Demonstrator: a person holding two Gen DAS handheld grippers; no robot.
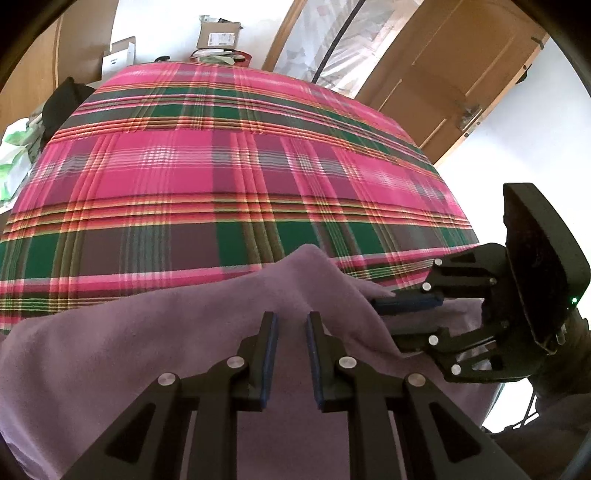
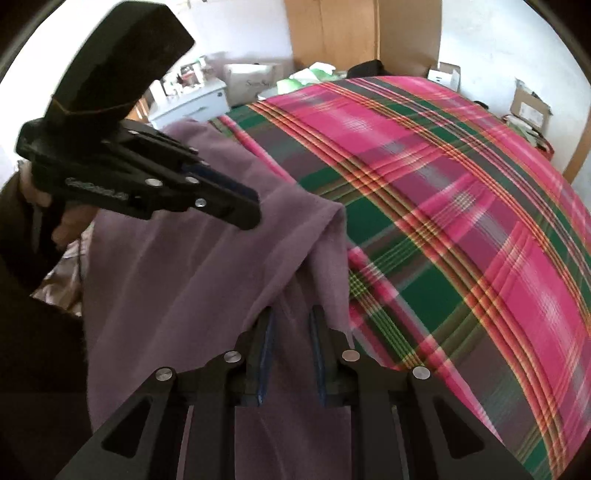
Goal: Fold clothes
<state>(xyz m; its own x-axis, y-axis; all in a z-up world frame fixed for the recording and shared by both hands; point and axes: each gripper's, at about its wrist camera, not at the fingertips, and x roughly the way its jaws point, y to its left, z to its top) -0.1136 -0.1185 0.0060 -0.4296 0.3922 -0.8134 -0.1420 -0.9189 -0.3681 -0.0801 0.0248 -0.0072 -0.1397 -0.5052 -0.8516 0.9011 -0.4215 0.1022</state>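
A mauve garment [image 1: 155, 347] lies at the near edge of a bed with a pink and green plaid cover [image 1: 229, 173]. My left gripper [image 1: 291, 319] hovers just over the cloth with its jaws a little apart and nothing between them. My right gripper [image 1: 384, 317] comes in from the right and pinches a raised fold of the garment. In the right wrist view the right gripper [image 2: 291, 314] holds the mauve cloth [image 2: 192, 273] between its pads, and the left gripper [image 2: 243, 210] hangs over the cloth at upper left.
Cardboard boxes [image 1: 218, 35] and a dark bundle [image 1: 64, 99] sit beyond the bed's far side. A wooden door [image 1: 461, 66] stands at right. A white cabinet [image 2: 192, 103] with clutter is beyond the bed in the right wrist view.
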